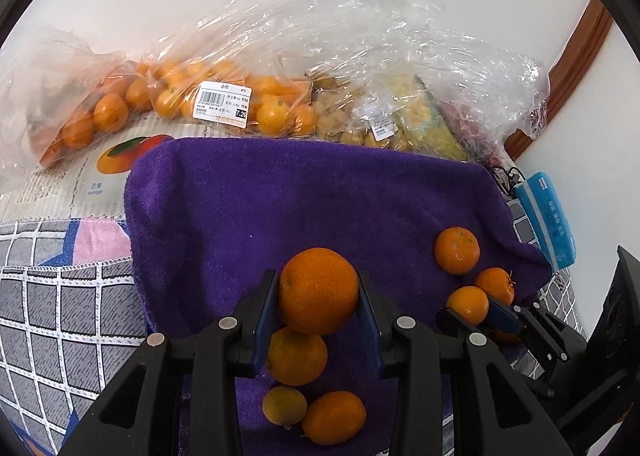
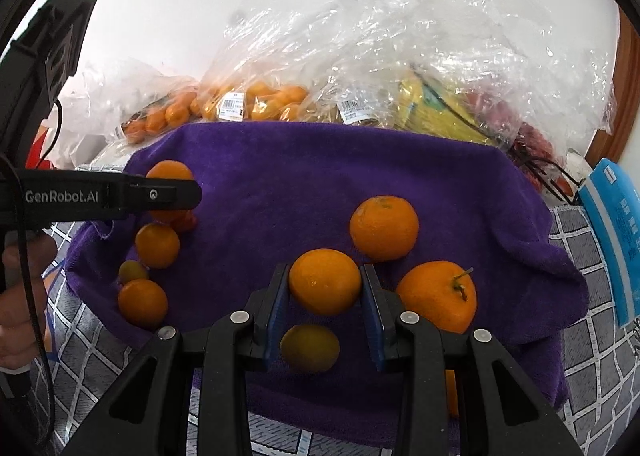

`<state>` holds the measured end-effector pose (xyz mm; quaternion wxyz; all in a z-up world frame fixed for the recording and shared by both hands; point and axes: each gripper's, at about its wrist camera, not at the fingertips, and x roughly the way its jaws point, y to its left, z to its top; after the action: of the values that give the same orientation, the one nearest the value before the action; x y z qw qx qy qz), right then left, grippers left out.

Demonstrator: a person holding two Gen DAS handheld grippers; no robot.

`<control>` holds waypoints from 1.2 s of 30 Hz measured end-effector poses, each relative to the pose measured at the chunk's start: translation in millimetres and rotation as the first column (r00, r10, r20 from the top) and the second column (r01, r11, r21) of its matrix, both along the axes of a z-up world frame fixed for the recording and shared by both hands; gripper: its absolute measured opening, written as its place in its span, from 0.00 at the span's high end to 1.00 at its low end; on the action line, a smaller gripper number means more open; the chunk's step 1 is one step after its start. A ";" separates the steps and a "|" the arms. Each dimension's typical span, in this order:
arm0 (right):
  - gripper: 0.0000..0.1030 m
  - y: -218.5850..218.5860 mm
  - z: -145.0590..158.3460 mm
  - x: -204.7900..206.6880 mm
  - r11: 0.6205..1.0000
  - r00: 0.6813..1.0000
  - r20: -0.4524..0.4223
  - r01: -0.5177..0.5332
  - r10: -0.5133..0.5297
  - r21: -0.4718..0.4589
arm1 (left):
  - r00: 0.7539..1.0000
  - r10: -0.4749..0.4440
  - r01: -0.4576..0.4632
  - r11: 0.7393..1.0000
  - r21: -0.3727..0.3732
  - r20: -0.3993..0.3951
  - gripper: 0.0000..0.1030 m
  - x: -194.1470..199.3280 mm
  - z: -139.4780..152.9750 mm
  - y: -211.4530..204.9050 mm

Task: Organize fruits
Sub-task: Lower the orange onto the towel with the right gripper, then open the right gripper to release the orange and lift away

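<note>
In the left wrist view my left gripper (image 1: 318,276) is shut on a large mandarin (image 1: 318,296), held just above the purple towel (image 1: 280,196). Under it lie three smaller citrus fruits (image 1: 296,356). To the right my right gripper (image 1: 472,310) grips a small mandarin (image 1: 467,302) beside two more (image 1: 457,251). The right wrist view shows the right gripper (image 2: 325,272) shut on that mandarin (image 2: 325,284), over a yellowish fruit (image 2: 310,348). Two mandarins (image 2: 384,228) lie right of it. At the left, the left gripper (image 2: 172,194) holds its mandarin (image 2: 170,174) above several small fruits (image 2: 157,245).
Clear plastic bags of oranges (image 1: 224,100) and other fruit (image 2: 440,112) crowd the back edge against the white wall. A blue packet (image 1: 548,216) lies at the towel's right. Checked cloth (image 1: 60,316) surrounds the towel. A person's hand (image 2: 16,296) holds the left gripper.
</note>
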<state>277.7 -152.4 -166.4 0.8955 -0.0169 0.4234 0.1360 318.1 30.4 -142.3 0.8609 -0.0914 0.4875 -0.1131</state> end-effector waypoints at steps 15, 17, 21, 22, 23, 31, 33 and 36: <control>0.66 5.0 -6.9 -1.7 0.999 1.000 -0.004 -0.003 0.003 -0.054 | 1.000 0.014 -0.014 1.000 -0.002 0.000 0.65 2.1 0.2 2.2; 0.66 4.2 -6.2 -2.2 0.999 1.000 -0.002 0.002 -0.003 -0.052 | 1.000 0.012 -0.012 1.000 -0.004 -0.002 0.65 1.9 -0.1 1.5; 0.66 2.6 -5.3 -2.8 0.999 1.000 -0.002 0.005 -0.005 -0.048 | 1.000 0.002 -0.002 1.000 -0.008 -0.007 0.65 2.7 -0.2 -1.0; 0.66 3.3 -4.8 -3.5 0.999 1.000 -0.001 0.007 -0.007 -0.049 | 1.000 0.001 -0.001 1.000 -0.008 -0.007 0.65 2.8 -0.2 -1.5; 0.66 3.2 -4.6 -4.1 0.999 1.000 0.000 0.007 -0.008 -0.049 | 1.000 -0.001 0.001 1.000 -0.008 -0.007 0.65 2.8 -0.3 -1.9; 0.65 0.3 0.9 -9.3 0.999 1.000 0.002 0.029 -0.029 -0.039 | 1.000 -0.001 0.001 1.000 -0.009 -0.017 0.65 -0.3 -0.2 -1.4; 0.64 -0.6 4.5 -11.9 0.999 0.999 0.006 0.032 -0.031 -0.035 | 1.000 0.004 -0.004 1.000 -0.010 -0.025 0.65 -2.3 -0.1 -1.3; 0.59 -2.8 12.1 -17.5 0.999 0.999 0.013 0.043 -0.042 -0.026 | 1.000 0.014 -0.014 1.000 -0.003 -0.027 0.64 -8.0 3.6 -0.8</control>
<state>260.2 -155.2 -154.3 0.9006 -0.0207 0.4197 0.1112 310.1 29.6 -138.7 0.8550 -0.0976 0.4981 -0.1067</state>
